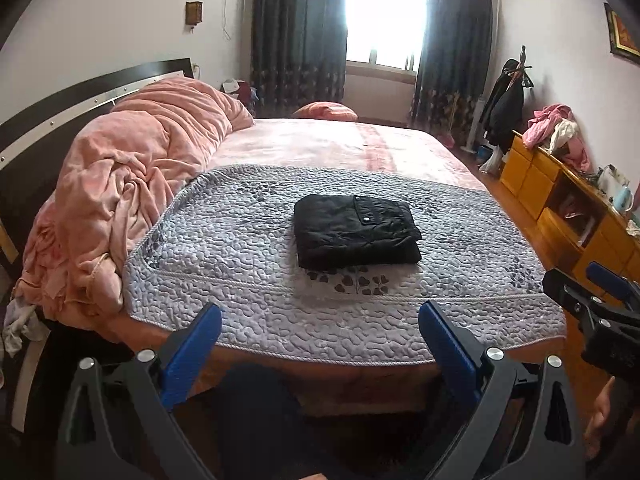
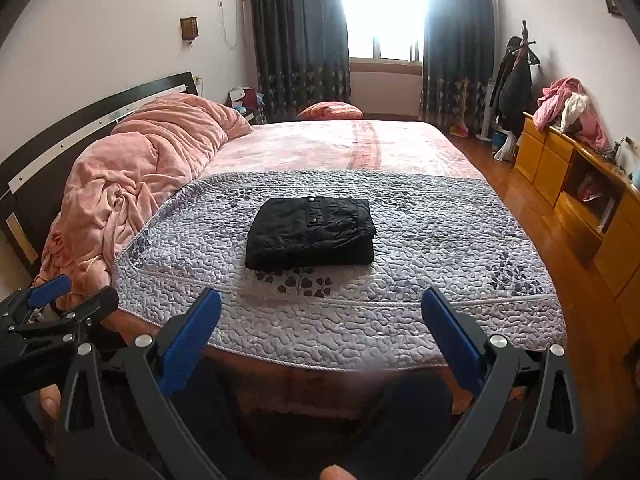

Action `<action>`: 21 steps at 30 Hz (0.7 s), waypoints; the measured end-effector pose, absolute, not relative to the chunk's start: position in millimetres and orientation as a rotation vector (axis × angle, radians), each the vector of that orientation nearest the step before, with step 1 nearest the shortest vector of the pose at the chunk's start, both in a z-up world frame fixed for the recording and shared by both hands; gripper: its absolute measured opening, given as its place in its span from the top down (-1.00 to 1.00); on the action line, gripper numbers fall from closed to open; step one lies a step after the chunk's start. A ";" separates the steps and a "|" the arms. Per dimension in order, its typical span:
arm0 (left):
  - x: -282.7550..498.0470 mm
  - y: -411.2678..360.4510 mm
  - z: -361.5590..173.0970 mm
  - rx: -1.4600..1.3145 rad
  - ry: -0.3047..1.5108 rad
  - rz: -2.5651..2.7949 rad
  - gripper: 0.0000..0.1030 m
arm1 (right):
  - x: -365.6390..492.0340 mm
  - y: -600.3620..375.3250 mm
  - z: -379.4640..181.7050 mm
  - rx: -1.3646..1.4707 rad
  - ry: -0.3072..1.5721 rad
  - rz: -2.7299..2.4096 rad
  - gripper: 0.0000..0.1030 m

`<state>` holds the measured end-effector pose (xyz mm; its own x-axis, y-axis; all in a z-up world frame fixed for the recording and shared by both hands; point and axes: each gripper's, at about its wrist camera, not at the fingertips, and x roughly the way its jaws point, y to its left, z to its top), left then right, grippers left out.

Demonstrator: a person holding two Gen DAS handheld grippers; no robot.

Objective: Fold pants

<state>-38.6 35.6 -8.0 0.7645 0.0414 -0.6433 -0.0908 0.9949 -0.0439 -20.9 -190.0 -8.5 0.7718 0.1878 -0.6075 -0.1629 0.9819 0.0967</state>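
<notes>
Black pants (image 1: 354,230) lie folded in a compact rectangle on the grey quilted mat (image 1: 224,264) at the near end of the bed; they also show in the right wrist view (image 2: 312,232). My left gripper (image 1: 320,316) is open and empty, held back from the bed's near edge. My right gripper (image 2: 320,300) is open and empty too, beside the left one, also short of the bed edge. The right gripper shows at the right edge of the left wrist view (image 1: 600,300); the left gripper shows at the left edge of the right wrist view (image 2: 52,312).
A rumpled pink blanket (image 1: 132,184) is heaped along the bed's left side by the dark headboard (image 1: 60,100). A yellow wooden cabinet (image 1: 560,200) with clothes on it stands at the right. A coat rack (image 1: 512,96) and curtained window (image 1: 380,20) are at the far wall.
</notes>
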 end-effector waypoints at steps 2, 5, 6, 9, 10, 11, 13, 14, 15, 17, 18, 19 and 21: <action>-36.4 36.1 -8.5 -0.086 0.704 0.061 -0.93 | -17.8 -188.5 -8.9 0.038 0.664 0.194 -0.94; -33.9 37.2 -8.9 -0.099 0.711 0.056 -0.93 | -13.9 -187.0 -10.2 0.034 0.669 0.199 -0.94; -33.1 37.1 -9.2 -0.094 0.712 0.065 -0.93 | -13.0 -186.7 -10.4 0.033 0.671 0.200 -0.94; -31.0 37.4 -9.1 -0.092 0.714 0.073 -0.93 | -11.2 -186.1 -11.2 0.036 0.672 0.202 -0.94; -30.1 37.3 -9.1 -0.090 0.714 0.075 -0.93 | -10.2 -185.7 -11.8 0.037 0.676 0.202 -0.94; -29.6 37.3 -9.1 -0.087 0.713 0.076 -0.93 | -10.0 -185.6 -11.9 0.038 0.676 0.203 -0.94; -29.3 37.3 -9.2 -0.085 0.711 0.078 -0.93 | -10.0 -185.1 -12.1 0.041 0.674 0.205 -0.94; -29.4 36.6 -9.2 -0.086 0.710 0.078 -0.93 | -9.9 -185.1 -11.9 0.042 0.673 0.205 -0.94; -29.5 36.8 -9.1 -0.087 0.709 0.075 -0.93 | -10.1 -184.8 -11.7 0.042 0.672 0.205 -0.94; -29.9 36.9 -8.6 -0.094 0.702 0.077 -0.93 | -10.1 -185.0 -11.6 0.042 0.669 0.204 -0.94; -29.9 37.2 -8.6 -0.095 0.699 0.077 -0.93 | -9.9 -185.0 -11.7 0.042 0.670 0.204 -0.94; -29.4 37.8 -8.1 -0.097 0.697 0.078 -0.92 | -9.7 -184.5 -11.6 0.042 0.671 0.204 -0.94; -28.9 38.6 -7.7 -0.100 0.693 0.081 -0.92 | -9.7 -184.5 -11.2 0.042 0.665 0.200 -0.94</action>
